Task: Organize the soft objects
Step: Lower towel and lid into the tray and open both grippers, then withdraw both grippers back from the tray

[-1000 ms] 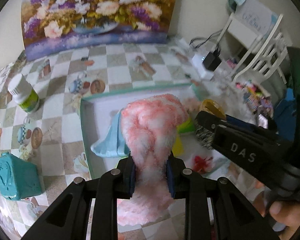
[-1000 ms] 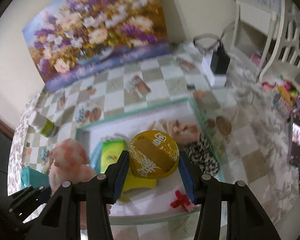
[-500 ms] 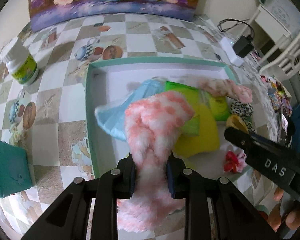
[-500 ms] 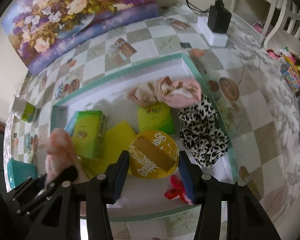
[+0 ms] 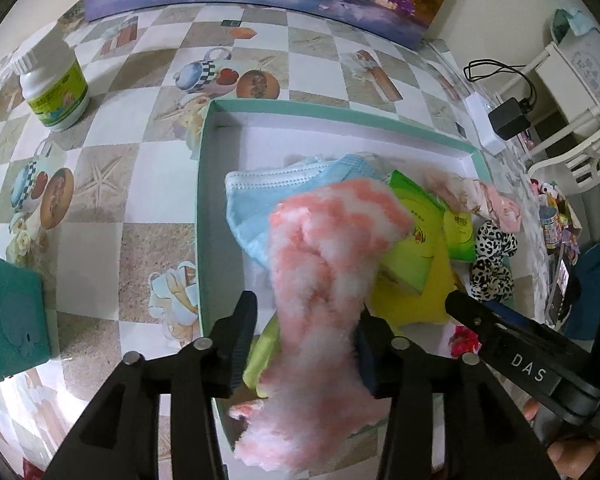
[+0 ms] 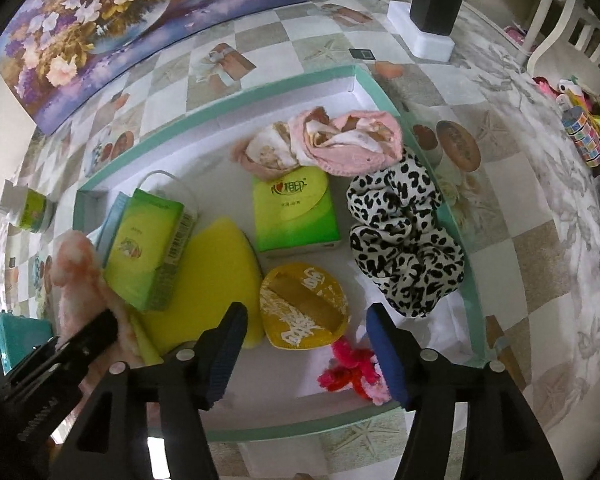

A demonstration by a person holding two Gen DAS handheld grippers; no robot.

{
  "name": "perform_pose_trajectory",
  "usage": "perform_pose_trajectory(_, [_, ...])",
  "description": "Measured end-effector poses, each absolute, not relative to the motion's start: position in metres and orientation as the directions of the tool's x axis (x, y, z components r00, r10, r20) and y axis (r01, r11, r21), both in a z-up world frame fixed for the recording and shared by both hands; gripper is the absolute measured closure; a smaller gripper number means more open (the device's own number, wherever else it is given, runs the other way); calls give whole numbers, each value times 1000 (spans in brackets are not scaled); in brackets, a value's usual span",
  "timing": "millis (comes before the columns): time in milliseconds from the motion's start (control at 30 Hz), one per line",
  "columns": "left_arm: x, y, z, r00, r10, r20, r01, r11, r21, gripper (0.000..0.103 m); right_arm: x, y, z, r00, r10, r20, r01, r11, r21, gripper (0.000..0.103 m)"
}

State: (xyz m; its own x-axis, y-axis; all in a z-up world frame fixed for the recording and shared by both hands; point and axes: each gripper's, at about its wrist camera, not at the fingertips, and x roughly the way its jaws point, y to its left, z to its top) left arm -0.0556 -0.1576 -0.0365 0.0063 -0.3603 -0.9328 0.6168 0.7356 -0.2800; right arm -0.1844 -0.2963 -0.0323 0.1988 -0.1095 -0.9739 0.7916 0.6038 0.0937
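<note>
Two grippers hang over one mint-rimmed tray [image 6: 384, 92], both with jaws opening. The left gripper [image 5: 306, 332] has a fluffy pink-and-white sock [image 5: 324, 272] between its fingers: the left pad stands clear of the fluff, the right one touches it, and the sock droops over the tray's near rim. The right gripper [image 6: 306, 336] is spread wide of a round yellow pouch [image 6: 304, 312], which lies on the tray floor touching neither pad. Only the right wrist view shows that pouch, plus the leopard scrunchie [image 6: 404, 240], pink cloth [image 6: 332, 144], two green tissue packs [image 6: 294, 212] and yellow sponge [image 6: 216, 272] laid out whole. Only the left view shows the blue face mask [image 5: 268, 200] beneath the sock.
</note>
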Motion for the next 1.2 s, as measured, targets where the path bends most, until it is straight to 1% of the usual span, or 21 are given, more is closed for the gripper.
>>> perform_pose_trajectory(33, [-55, -157, -36, 5, -357, -934, 613, 739, -280, 49, -184, -296, -32, 194, -111, -975, 792, 604, 89, 34])
perform_pose_trajectory(67, [-55, -157, -35, 3, -354, -935, 610, 742, -279, 48, -183, -297, -33, 191, -111, -975, 792, 604, 86, 34])
perform_pose_trajectory(200, [-55, -157, -29, -16, -357, -934, 608, 738, -293, 47, -181, -296, -27, 192, -120, -974, 787, 612, 80, 34])
perform_pose_trajectory(533, [-57, -155, 4, 0, -398, -917, 633, 710, -308, 46, -184, -292, 7, 268, -168, -949, 780, 616, 111, 33])
perform_pose_trajectory(667, [-51, -147, 19, 26, -425, -905, 617, 719, -320, 46, -183, -290, 20, 299, -185, -936, 776, 618, 126, 33])
perform_pose_trajectory(767, [-43, -137, 27, 68, -417, -906, 597, 745, -298, 45, -182, -286, 29, 313, -204, -928, 771, 625, 123, 33])
perform_pose_trajectory(800, [-40, -135, 28, 83, -413, -907, 590, 754, -289, 43, -181, -286, 30, 315, -209, -926, 769, 627, 121, 33])
perform_pose_trajectory(833, [-37, -132, 29, 97, -406, -909, 581, 764, -280, 34, -180, -285, 32, 317, -212, -924, 768, 630, 119, 33])
perform_pose_trajectory(867, [-34, -129, 29, 113, -398, -911, 569, 777, -269, 28, -179, -284, 33, 319, -215, -923, 765, 633, 117, 30])
perform_pose_trajectory(933, [-28, -123, 29, 144, -380, -914, 550, 798, -245, 26, -177, -282, 35, 321, -223, -920, 758, 643, 109, 24])
perform_pose_trajectory(1000, [-24, -119, 29, 165, -362, -917, 541, 811, -223, 24, -174, -278, 38, 323, -233, -917, 751, 653, 98, 23])
perform_pose_trajectory(1033, [-23, -118, 28, 178, -352, -919, 536, 818, -209, 17, -173, -276, 39, 324, -237, -916, 747, 658, 94, 23])
perform_pose_trajectory(1067, [-21, -116, 28, 198, -339, -919, 531, 826, -190, 10, -173, -275, 39, 326, -240, -915, 744, 662, 91, 18])
perform_pose_trajectory(1100, [-21, -114, 28, 219, -328, -919, 528, 832, -171, 8, -171, -273, 40, 326, -250, -912, 741, 666, 82, 13])
perform_pose_trajectory(1133, [-20, -112, 28, 240, -314, -919, 525, 838, -149, 6, -170, -272, 40, 323, -259, -910, 742, 667, 73, 1])
perform_pose_trajectory(1200, [-19, -109, 28, 276, -288, -917, 524, 845, -108, 4, -168, -269, 41, 315, -279, -907, 740, 671, 51, 0])
